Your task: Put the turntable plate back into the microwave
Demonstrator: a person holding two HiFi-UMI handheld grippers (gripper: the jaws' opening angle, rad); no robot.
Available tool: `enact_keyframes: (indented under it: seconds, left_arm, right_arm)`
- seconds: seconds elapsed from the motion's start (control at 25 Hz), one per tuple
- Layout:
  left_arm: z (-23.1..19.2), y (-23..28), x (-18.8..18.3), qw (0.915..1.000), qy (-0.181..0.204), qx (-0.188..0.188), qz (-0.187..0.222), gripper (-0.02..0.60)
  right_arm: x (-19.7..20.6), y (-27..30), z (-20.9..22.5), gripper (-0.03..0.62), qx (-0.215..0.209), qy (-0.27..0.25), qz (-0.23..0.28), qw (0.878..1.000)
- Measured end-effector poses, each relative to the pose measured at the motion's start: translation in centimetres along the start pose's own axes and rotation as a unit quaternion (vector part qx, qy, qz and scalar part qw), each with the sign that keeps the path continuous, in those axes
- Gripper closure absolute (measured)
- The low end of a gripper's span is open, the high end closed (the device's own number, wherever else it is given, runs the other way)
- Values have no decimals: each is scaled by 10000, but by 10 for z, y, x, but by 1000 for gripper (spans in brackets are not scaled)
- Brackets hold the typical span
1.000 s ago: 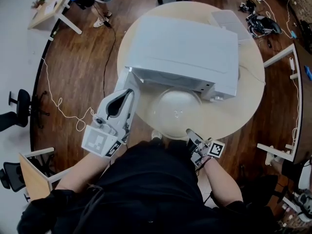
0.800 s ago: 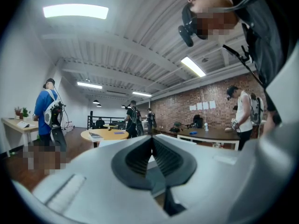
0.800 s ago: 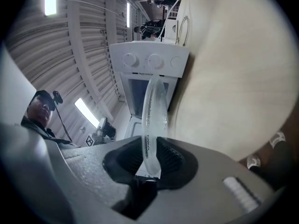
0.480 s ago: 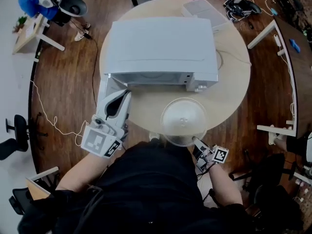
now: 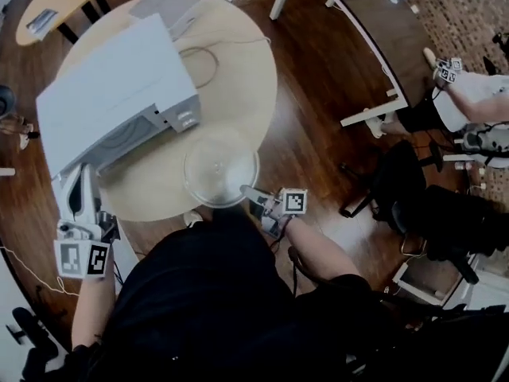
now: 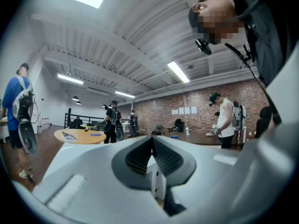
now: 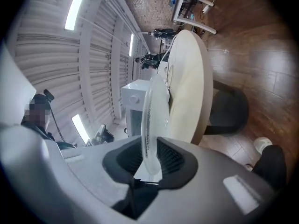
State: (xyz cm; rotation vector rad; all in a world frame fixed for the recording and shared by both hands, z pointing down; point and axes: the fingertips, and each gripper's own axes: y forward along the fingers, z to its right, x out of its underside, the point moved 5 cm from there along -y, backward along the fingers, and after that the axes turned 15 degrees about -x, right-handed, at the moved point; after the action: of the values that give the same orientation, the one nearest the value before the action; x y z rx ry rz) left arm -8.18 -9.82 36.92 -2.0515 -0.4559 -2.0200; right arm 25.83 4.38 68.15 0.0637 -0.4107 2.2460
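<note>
The right gripper has its fingers clenched on the near rim of the glass plate. The plate lies level above the near edge of the round counter, just in front of the microwave and outside it. In the right gripper view the picture is rolled, so the plate stands as a thin clear edge. It runs straight out from between the ribbed fingers, with the counter and the microwave's front beyond it. The left gripper sits at the microwave's left front corner, off the counter's edge. In the left gripper view its fingers are pressed nearly together on a thin white panel edge, which looks like the microwave's door. The microwave stands askew on the far left part of the counter, with a flat white box behind it and a loose cable curled on the bare top beside it. A black chair stands on the wooden floor to the right. At the far right another person's hand holds a marker cube.
</note>
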Motion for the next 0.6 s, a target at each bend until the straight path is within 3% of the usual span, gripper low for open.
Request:
enact_keyframes:
  seconds: [0.28,0.6]
  left_arm:
    - [19,18,-2,9996,-105,233,94,578]
    - [29,22,-6,9996,86,227,128,578]
  right_arm:
    - [-8,-20,-16,517,-107,-140,529,9984]
    - [-26,-44,-10,516,-156,123,1012,9947]
